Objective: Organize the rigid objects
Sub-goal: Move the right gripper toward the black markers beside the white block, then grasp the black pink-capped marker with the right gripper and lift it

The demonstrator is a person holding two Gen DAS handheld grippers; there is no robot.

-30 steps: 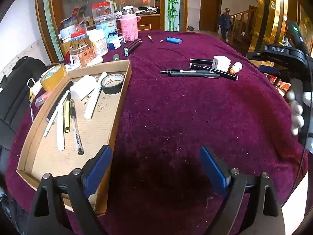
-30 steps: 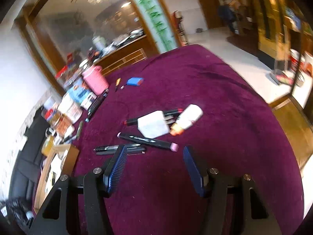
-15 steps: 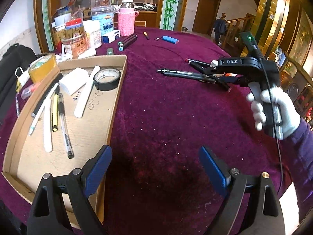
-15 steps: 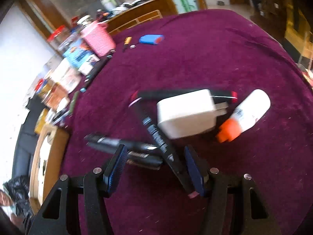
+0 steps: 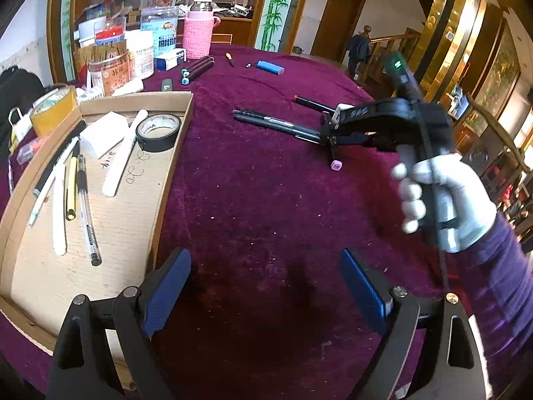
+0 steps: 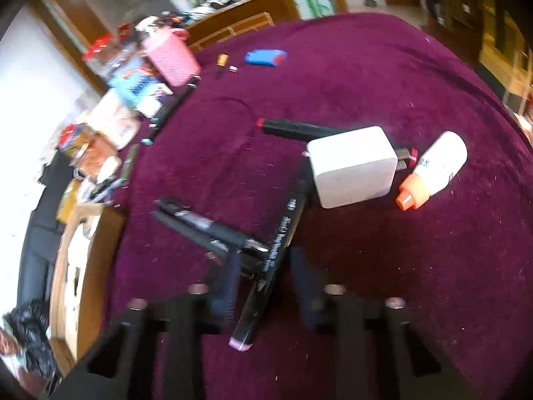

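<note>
To the left of the left gripper [image 5: 266,276], a cardboard tray [image 5: 173,180] is seen on the purple cloth [image 5: 266,206], and it is already partly filled: several pens [image 5: 87,210], a white stick [image 5: 124,153], a white block [image 5: 104,135] and a roll of black tape [image 5: 159,132] are laid inside it. The left gripper is held wide open over bare cloth, just beside the tray's near corner, and nothing is carried between its pads.

Ahead and to the right of it, the right gripper [image 6: 266,286] is held by a gloved hand [image 5: 443,200] and is lowered onto a cluster of loose items. Its jaws have just been closing, and a black marker with a pink end [image 6: 266,266] is seen between them; the view is blurred, so it cannot be told for certain that the pads press on it. Two dark pens [image 6: 203,226] are found just left of the jaws, touching or crossing the marker. Beyond the jaws lie a white charger block [image 6: 353,166] and a red-tipped marker [image 6: 289,128] partly under it, and to the right a white bottle with an orange cap [image 6: 433,170].

The sorting is judged to be partway done. The marker is not yet lifted, and the pens, charger, bottle and second marker are still to be moved, as are perhaps the blue lighter [image 6: 265,57] and small bits farther off.
</note>
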